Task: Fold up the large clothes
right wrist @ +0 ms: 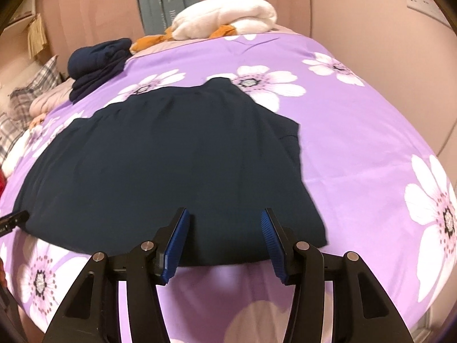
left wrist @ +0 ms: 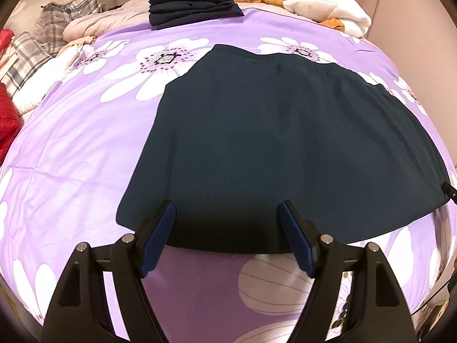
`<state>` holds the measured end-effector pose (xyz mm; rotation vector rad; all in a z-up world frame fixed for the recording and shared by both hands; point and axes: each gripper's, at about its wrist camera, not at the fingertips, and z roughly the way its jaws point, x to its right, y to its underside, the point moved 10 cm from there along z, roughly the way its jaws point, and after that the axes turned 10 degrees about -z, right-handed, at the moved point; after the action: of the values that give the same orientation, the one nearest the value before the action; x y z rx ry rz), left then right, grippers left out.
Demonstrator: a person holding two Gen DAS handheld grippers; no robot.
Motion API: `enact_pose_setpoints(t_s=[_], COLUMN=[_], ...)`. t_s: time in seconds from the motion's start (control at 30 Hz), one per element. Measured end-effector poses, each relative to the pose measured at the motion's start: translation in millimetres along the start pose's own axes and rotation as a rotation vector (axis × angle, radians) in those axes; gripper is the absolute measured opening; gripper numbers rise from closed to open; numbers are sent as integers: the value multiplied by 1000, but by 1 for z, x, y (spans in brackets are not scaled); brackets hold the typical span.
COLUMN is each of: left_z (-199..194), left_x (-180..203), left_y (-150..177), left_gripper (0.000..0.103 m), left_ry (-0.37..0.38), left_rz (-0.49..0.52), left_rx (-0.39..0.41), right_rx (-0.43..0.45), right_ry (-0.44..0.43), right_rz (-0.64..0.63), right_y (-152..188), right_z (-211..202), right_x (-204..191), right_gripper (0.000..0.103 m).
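Hovering with both left gripper (left wrist: pixel 227 207) and right gripper (right wrist: pixel 225 214) spread wide, eyeing soft, floppy dark garment (left wrist: pixel 285 143) hem just ahead of fingertips.

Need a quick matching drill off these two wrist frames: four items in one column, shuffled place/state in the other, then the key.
Items
1. dark garment
2. navy folded stack
3. white plush toy
4. left gripper

Place or state
A. at the far edge of the bed, by the curtain, with orange parts showing
B. open, fingers over the near hem of the dark cloth
C. spread flat in the middle of the purple floral cover
D. piled in layers at the far side of the bed, beside the plush toy

Pairs: 1-C, 2-D, 3-A, 4-B
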<state>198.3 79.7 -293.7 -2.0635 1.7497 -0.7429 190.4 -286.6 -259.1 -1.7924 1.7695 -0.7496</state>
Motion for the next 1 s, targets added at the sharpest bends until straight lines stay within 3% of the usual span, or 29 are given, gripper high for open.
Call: enact_pose_setpoints(t_s=[0.5,0.67,0.77,0.87,1.0], left_z=[-8,-14,-21,-24,-19], left_x=[-18,-50,-72,-88,-92], left_y=[2,3,6,9,12], left_gripper=[75,78,78,82,82], left_ry=[-31,-34,54,177,354], left_rz=[-32,-163,-310,-446,-614], left_rx=[8,-16,-52,-108,-186], right_rx=[-11,-29,-30,-21,-32], right_ry=[55,86,56,-91,-210], right_rz=[62,102,154,299,443], right_y=[11,21,28,36,42], right_z=[-9,-15,-20,-24,-21], right_x=[30,44,50,53,54], right_gripper=[51,51,52,71,72])
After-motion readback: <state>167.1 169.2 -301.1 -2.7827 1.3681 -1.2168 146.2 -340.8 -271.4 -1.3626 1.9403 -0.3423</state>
